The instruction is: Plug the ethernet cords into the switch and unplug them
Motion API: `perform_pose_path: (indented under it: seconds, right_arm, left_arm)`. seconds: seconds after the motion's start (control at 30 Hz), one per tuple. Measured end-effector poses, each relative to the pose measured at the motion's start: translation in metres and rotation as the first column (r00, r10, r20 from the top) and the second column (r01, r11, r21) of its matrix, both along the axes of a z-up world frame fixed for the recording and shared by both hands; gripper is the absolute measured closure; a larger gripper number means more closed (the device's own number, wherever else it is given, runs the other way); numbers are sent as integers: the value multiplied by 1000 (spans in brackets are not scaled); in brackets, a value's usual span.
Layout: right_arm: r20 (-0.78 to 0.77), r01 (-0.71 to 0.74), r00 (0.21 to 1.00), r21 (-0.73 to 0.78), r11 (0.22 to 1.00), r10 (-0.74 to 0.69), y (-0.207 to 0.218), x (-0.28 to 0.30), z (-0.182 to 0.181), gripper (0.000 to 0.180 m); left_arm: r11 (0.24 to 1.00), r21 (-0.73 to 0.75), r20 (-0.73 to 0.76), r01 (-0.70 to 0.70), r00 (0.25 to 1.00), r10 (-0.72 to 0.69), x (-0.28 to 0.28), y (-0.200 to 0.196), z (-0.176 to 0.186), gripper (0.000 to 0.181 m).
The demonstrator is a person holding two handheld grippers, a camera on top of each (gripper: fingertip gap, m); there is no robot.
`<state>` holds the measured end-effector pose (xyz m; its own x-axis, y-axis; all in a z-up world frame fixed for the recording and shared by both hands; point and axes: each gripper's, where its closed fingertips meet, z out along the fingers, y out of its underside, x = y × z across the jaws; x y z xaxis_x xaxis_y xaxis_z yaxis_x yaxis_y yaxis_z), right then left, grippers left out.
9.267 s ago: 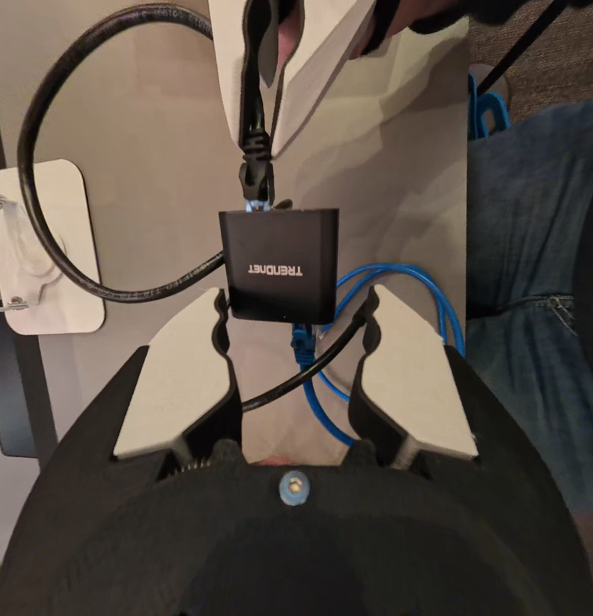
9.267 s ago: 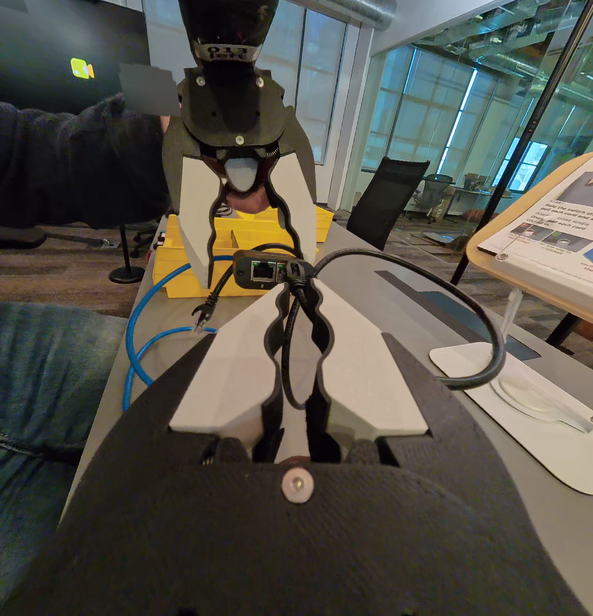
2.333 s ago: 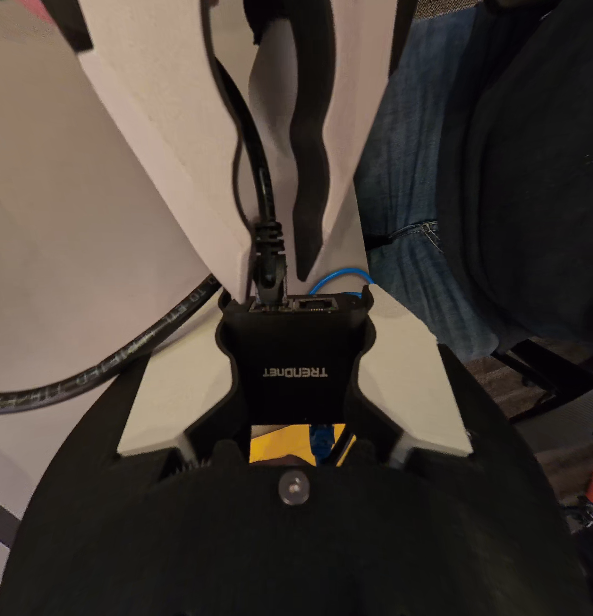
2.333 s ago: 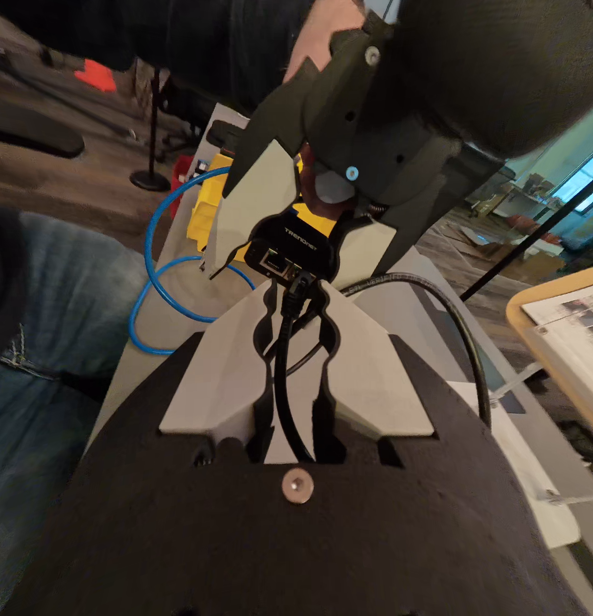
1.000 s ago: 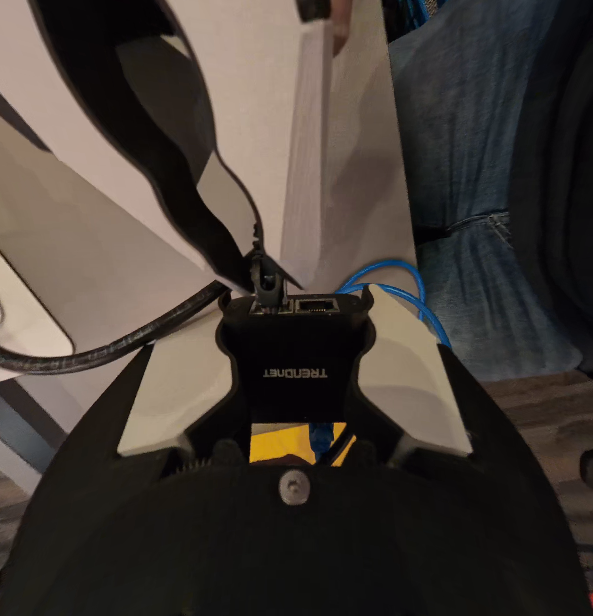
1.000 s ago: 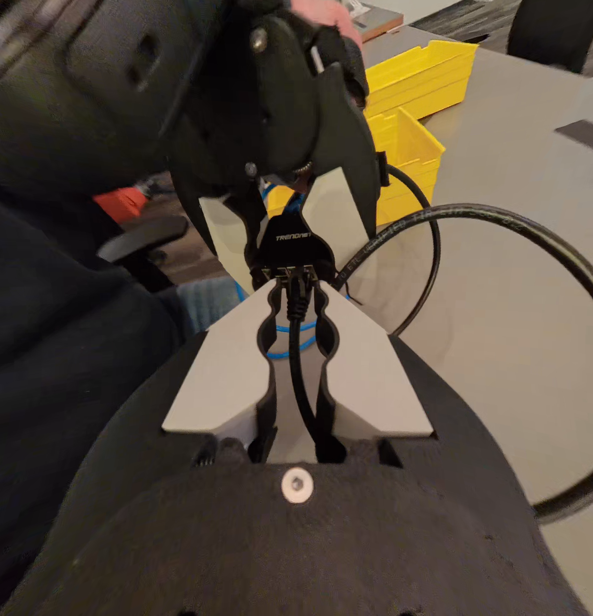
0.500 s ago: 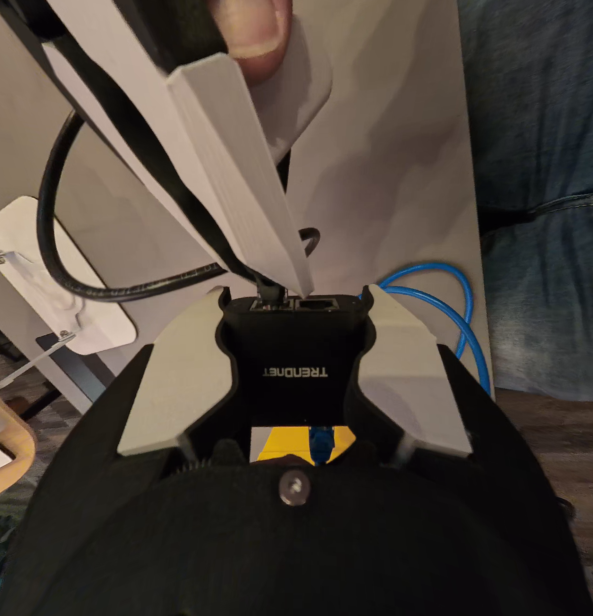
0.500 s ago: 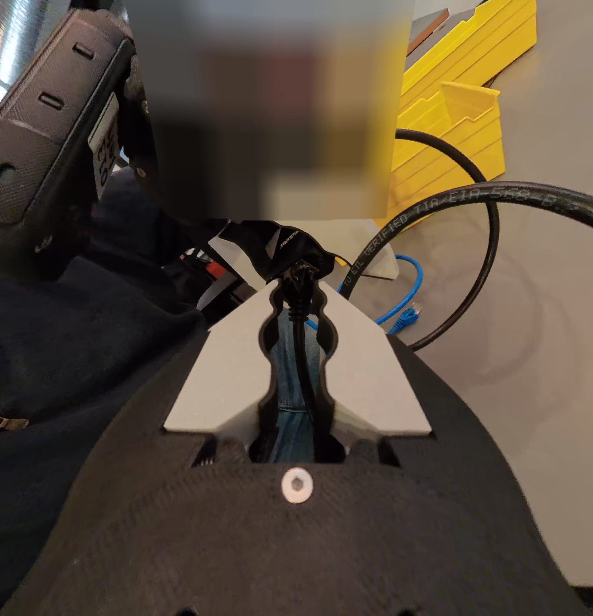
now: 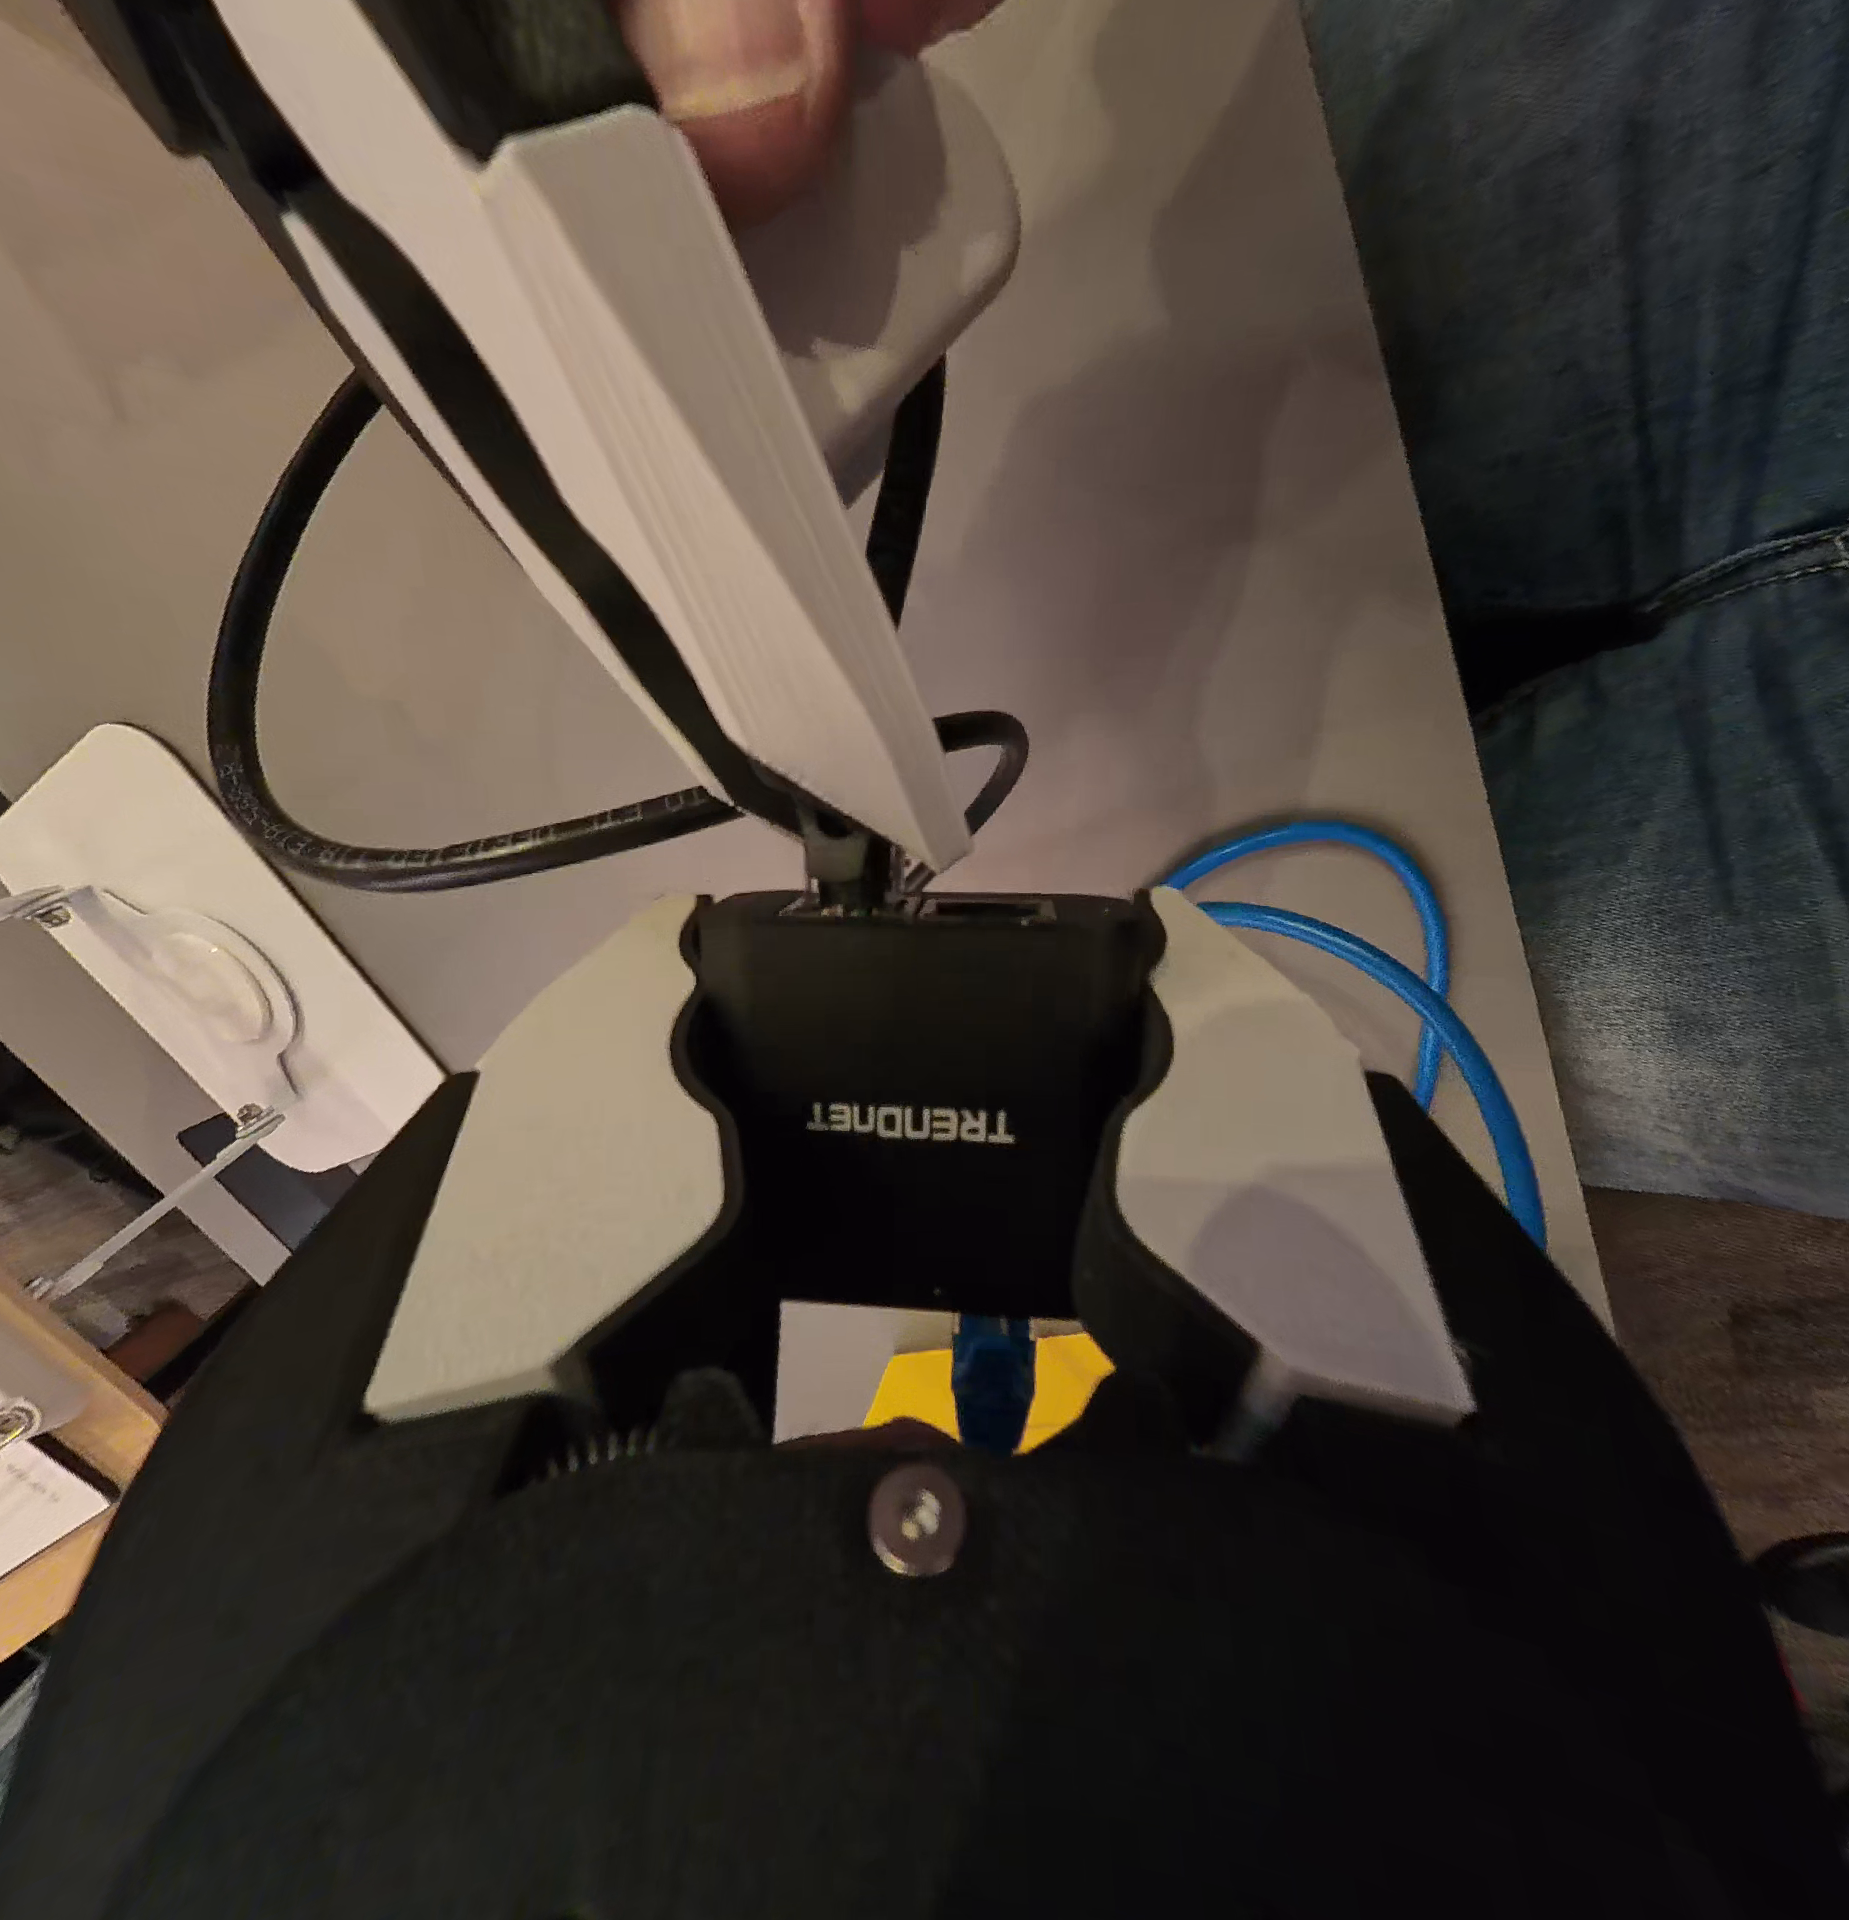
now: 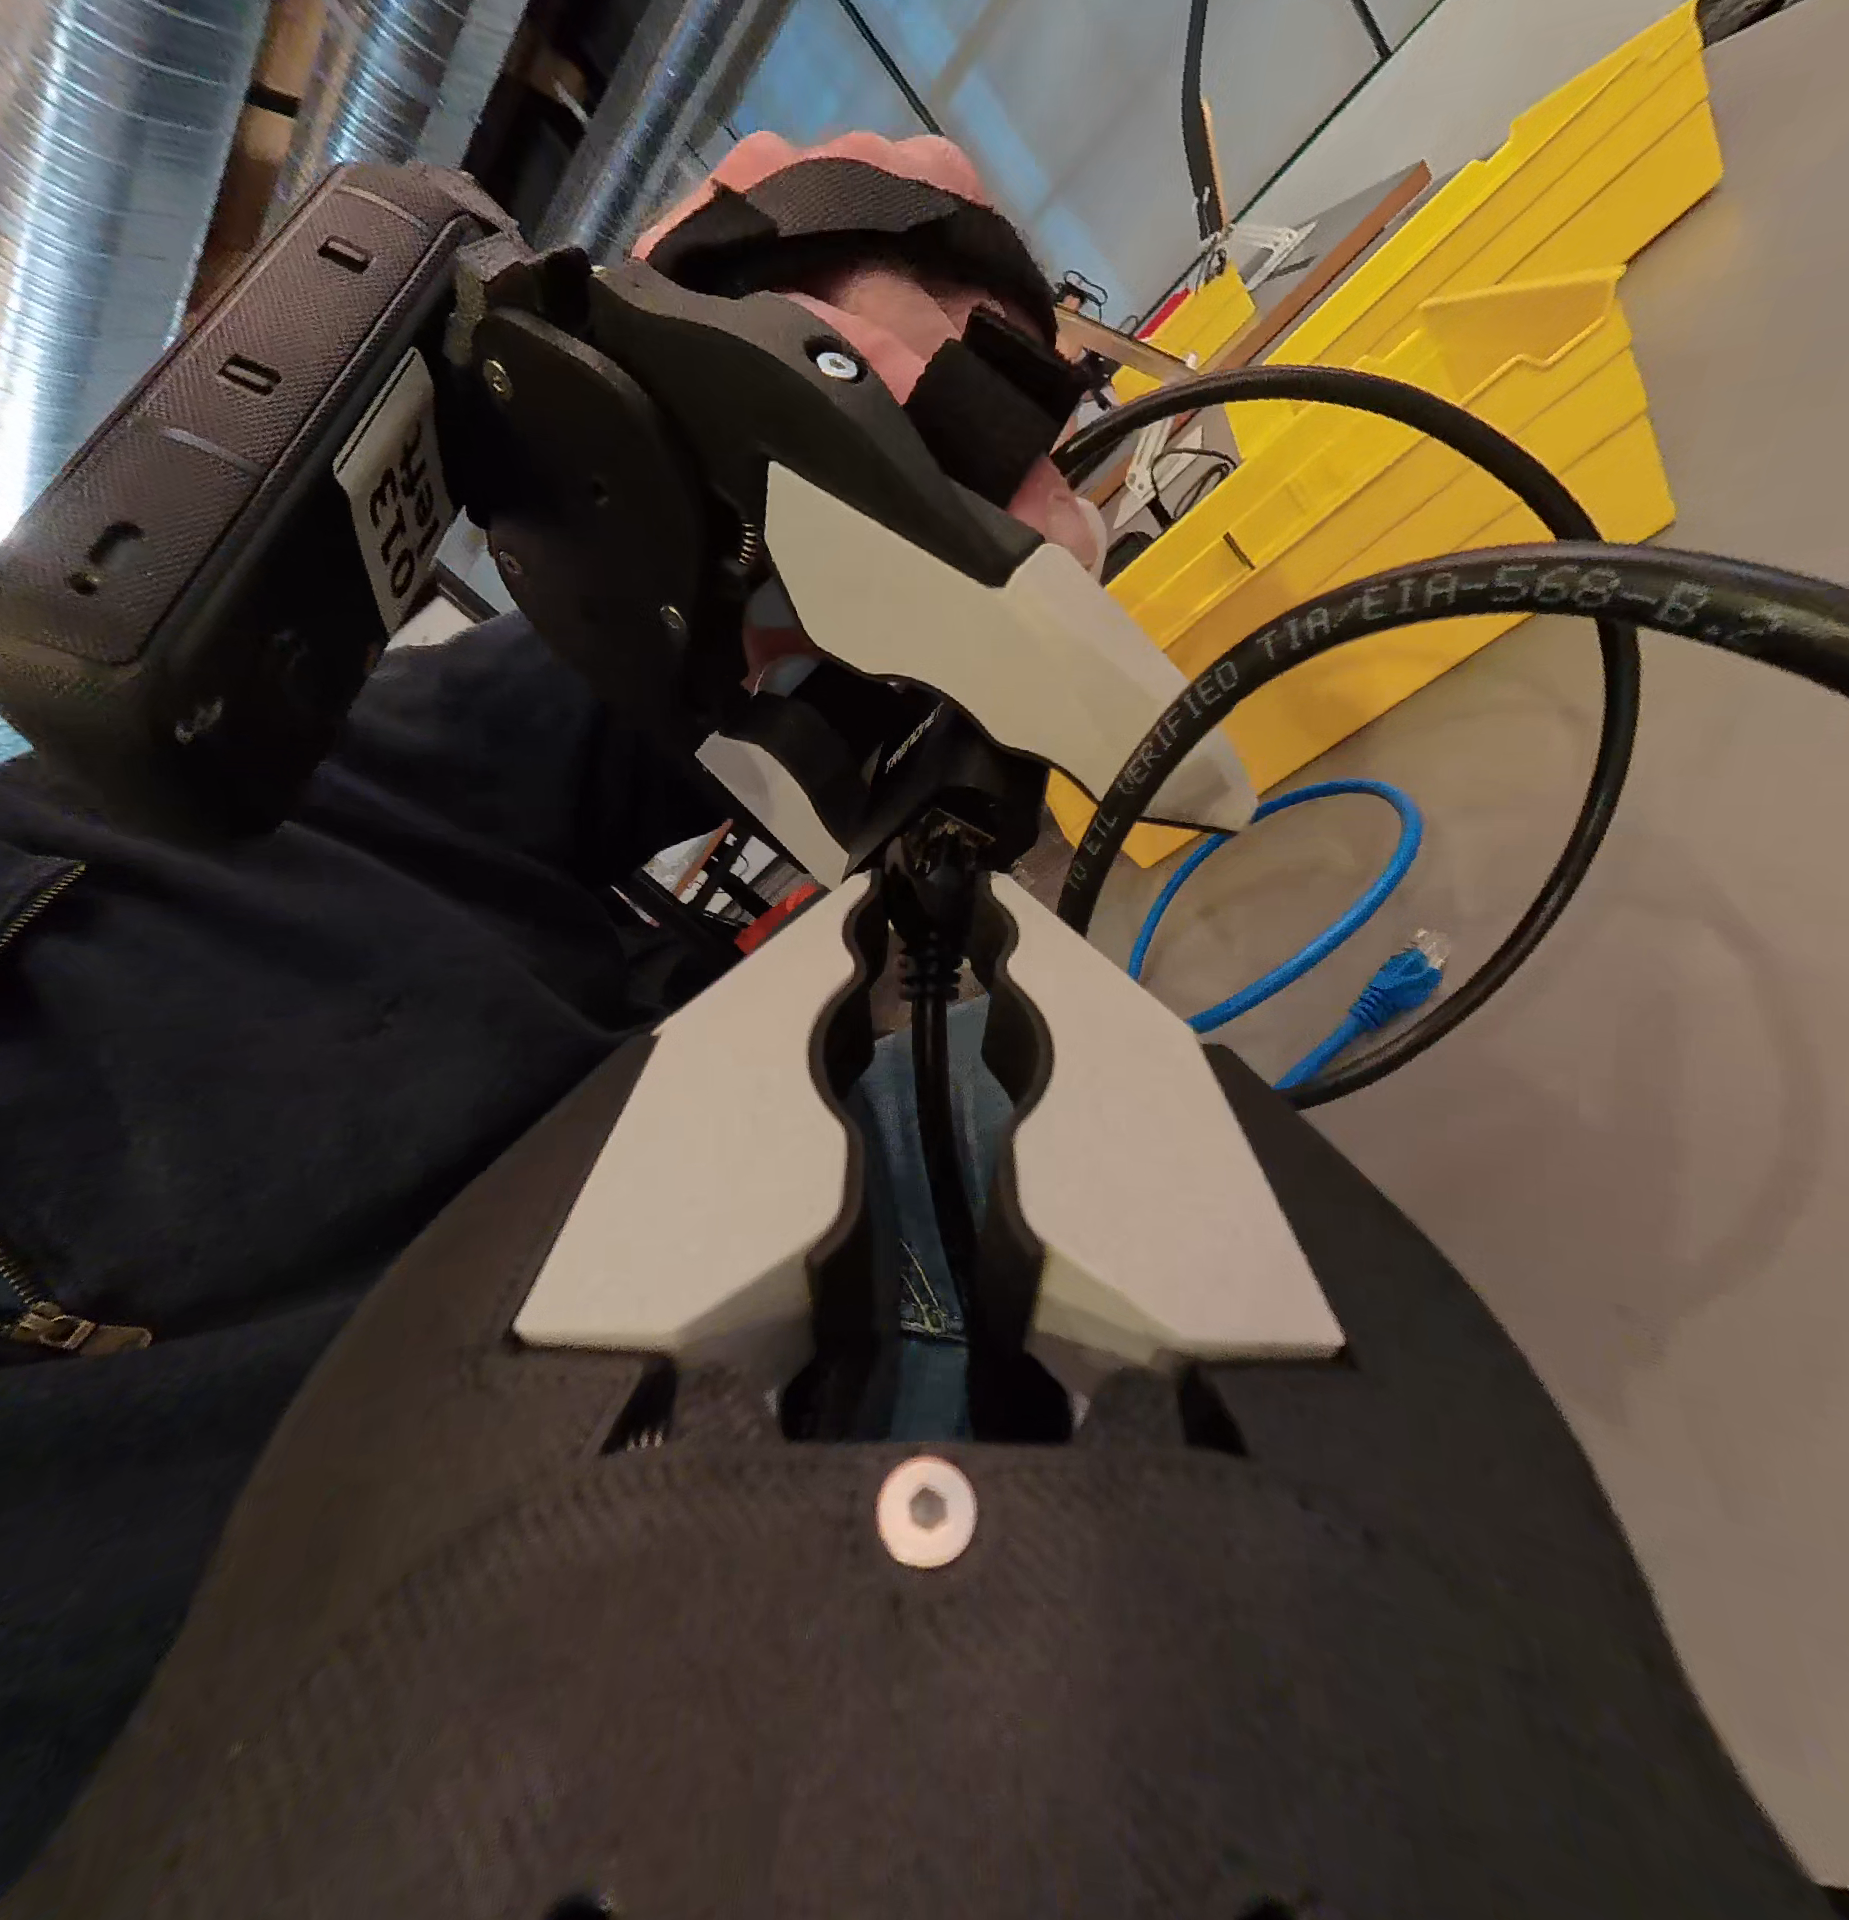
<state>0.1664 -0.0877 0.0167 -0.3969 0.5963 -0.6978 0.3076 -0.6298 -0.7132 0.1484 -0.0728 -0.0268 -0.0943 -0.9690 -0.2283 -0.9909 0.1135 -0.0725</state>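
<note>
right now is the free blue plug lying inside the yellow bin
No, the blue plug lies on the bare grey table, apart from the yellow bin behind it.

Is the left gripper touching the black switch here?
Touching. The left wrist view shows the left gripper with both white fingers pressed against the sides of the black switch, no gap on either side.

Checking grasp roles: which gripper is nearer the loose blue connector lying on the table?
Right, judging by its own view. The right gripper, shut on the black cord, sits just beside the blue connector; the left gripper holds the switch raised farther away.
</note>
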Motion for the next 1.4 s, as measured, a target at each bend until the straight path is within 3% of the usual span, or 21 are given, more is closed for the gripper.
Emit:
perform_pose_path:
  seconds: [0.13,0.23,0.3,0.4,0.5,0.57,0.7,0.83,1.13,1.27,1.4]
  right_arm:
    - [7,28,1000,100,995,-29,-5,-4,-6,164]
    - [-30,97,995,286,953,-92,0,-2,0,152]
    - [-8,111,993,463,879,-121,2,-1,-6,154]
    - [-6,101,990,723,684,-140,4,-1,-9,150]
    - [-80,145,986,841,520,-146,8,-1,7,151]
    - [-136,183,977,930,319,-162,14,0,14,153]
    - [-141,149,974,988,32,-175,17,-3,7,154]
    - [-246,202,952,952,-229,-184,21,-4,16,159]
    - [-259,177,959,863,-473,-114,21,-4,24,162]
    - [-254,186,964,851,-491,-76,16,-4,29,157]
    - [-226,158,971,845,-511,-74,19,-4,29,164]
  left_arm:
    - [997,-80,-17,-19,1000,17,-4,-8,-5,106]
    - [991,-129,2,-41,999,42,-7,-7,-2,106]
    - [985,-166,24,-44,999,48,-6,-7,2,106]
    - [979,-200,18,-24,999,28,-6,-9,7,106]
    - [977,-212,8,-24,1000,26,-6,-8,9,106]
    - [975,-222,20,-25,999,30,-5,-7,12,103]
    - [967,-256,59,-19,998,35,-2,-8,17,106]
    - [956,-292,68,-19,997,41,-1,-12,17,106]
    - [937,-350,83,-7,996,39,1,-17,21,107]
    - [933,-360,86,-1,996,35,2,-16,23,105]
    - [926,-377,81,1,996,32,3,-17,21,107]
